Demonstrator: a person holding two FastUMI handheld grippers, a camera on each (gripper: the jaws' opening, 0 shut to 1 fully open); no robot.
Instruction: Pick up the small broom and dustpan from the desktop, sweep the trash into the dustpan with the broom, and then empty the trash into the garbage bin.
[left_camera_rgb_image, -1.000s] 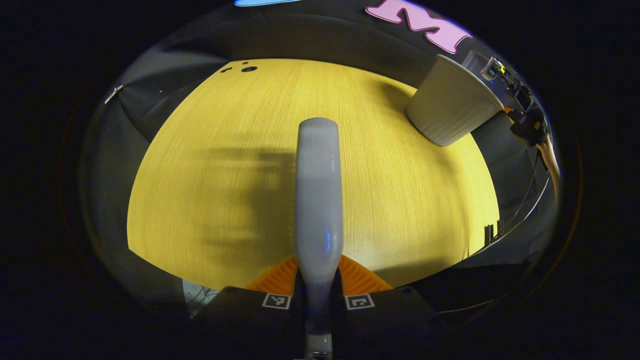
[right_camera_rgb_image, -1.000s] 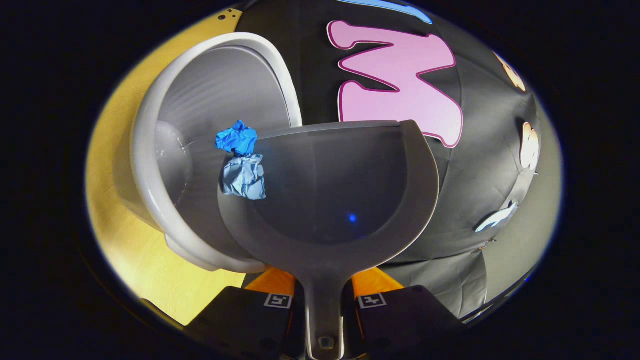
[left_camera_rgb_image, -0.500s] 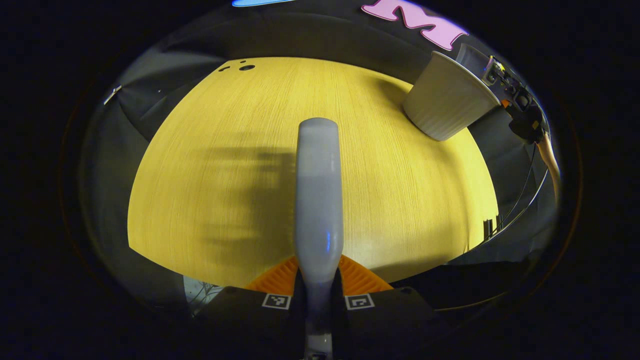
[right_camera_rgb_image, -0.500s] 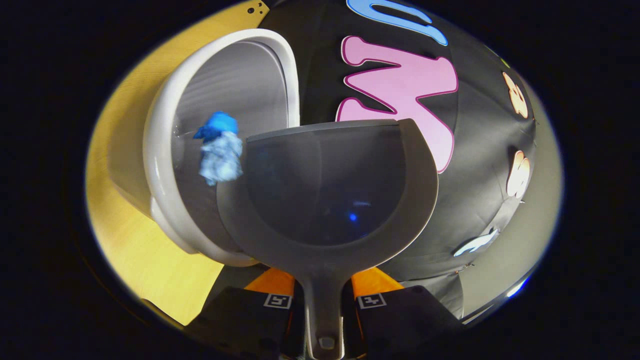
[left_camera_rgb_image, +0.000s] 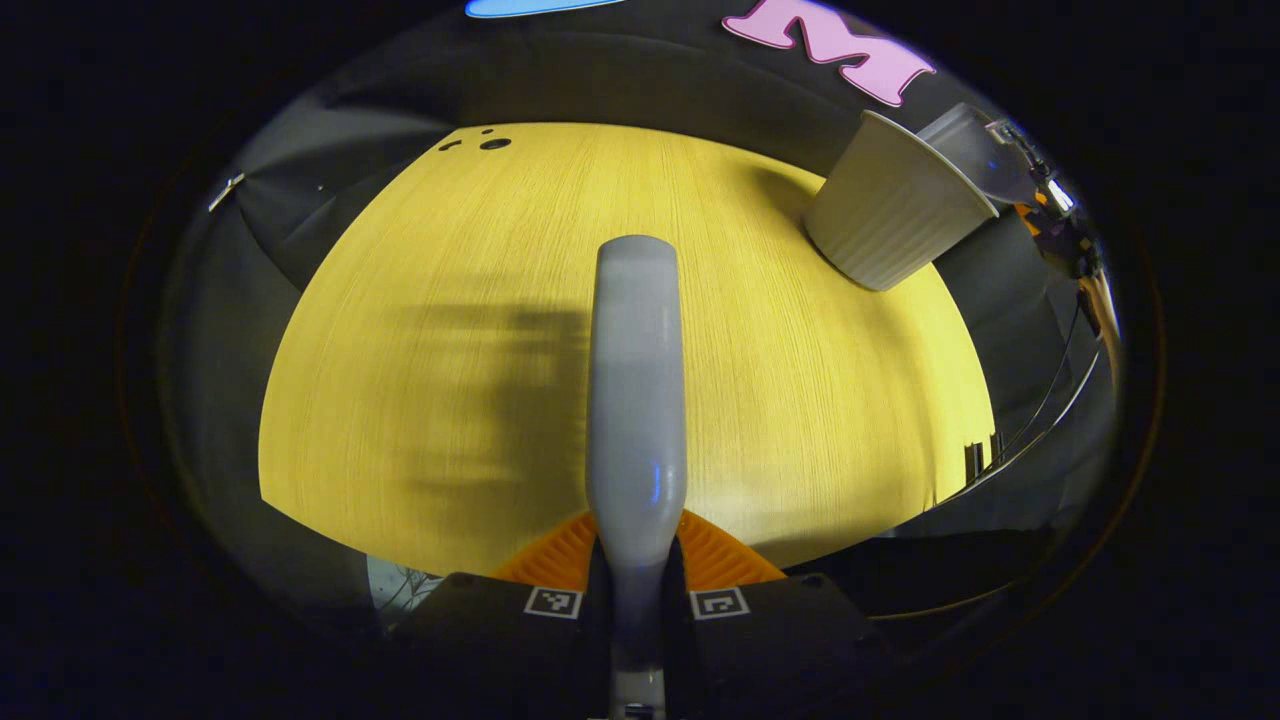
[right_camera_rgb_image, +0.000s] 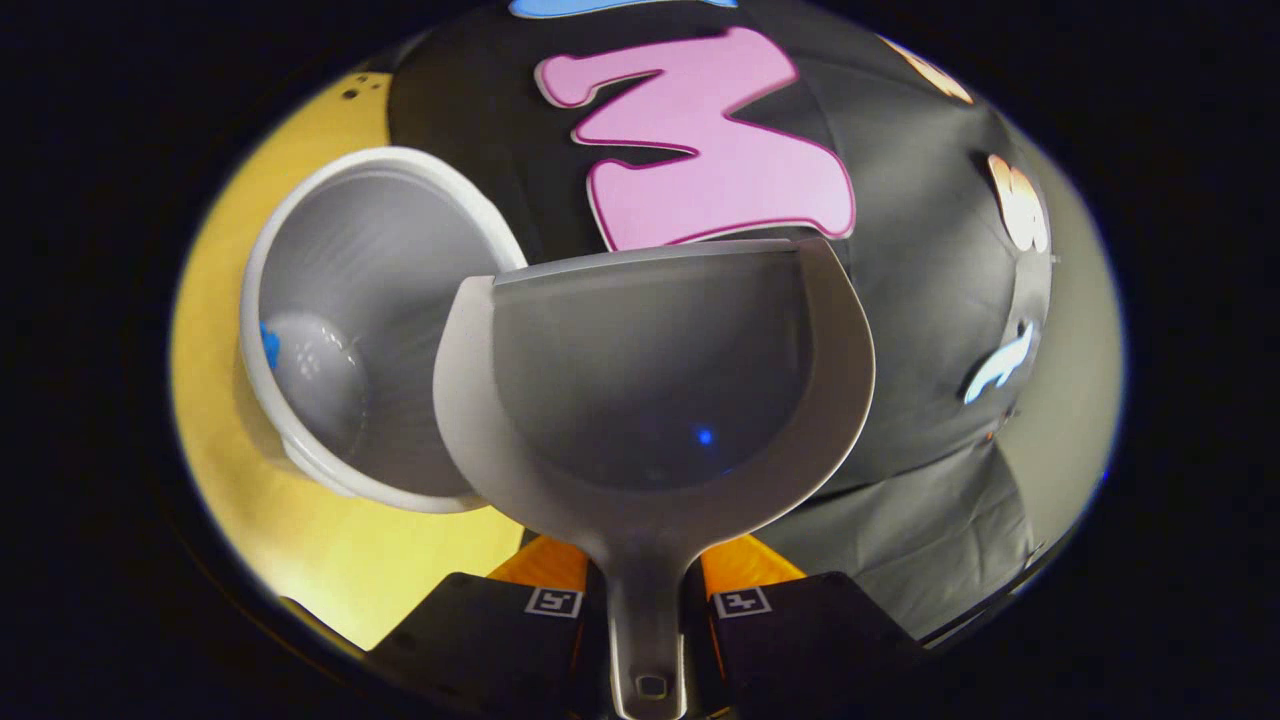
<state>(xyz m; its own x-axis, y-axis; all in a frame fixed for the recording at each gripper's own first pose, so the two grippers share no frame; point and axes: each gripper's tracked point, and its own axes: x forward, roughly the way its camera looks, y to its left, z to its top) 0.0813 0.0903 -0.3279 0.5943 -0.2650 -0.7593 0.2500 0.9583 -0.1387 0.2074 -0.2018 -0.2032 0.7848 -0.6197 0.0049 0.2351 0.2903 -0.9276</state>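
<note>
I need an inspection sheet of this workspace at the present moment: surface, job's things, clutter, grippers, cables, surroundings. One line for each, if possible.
Surface: yellow wood-grain desktop, bare apart from the bin; small dark holes near its far edge.
Job's things: broom handle in the left gripper; dustpan in the right gripper, its pan holding no trash; white garbage bin upright on the desktop, a blue scrap low inside it.
Clutter: nothing seen.
Grippers: left gripper shut on the broom handle; right gripper shut on the dustpan's handle.
Cables: thin dark cables hang past the desktop's right edge.
Surroundings: black cloth wall behind the desktop.
</note>
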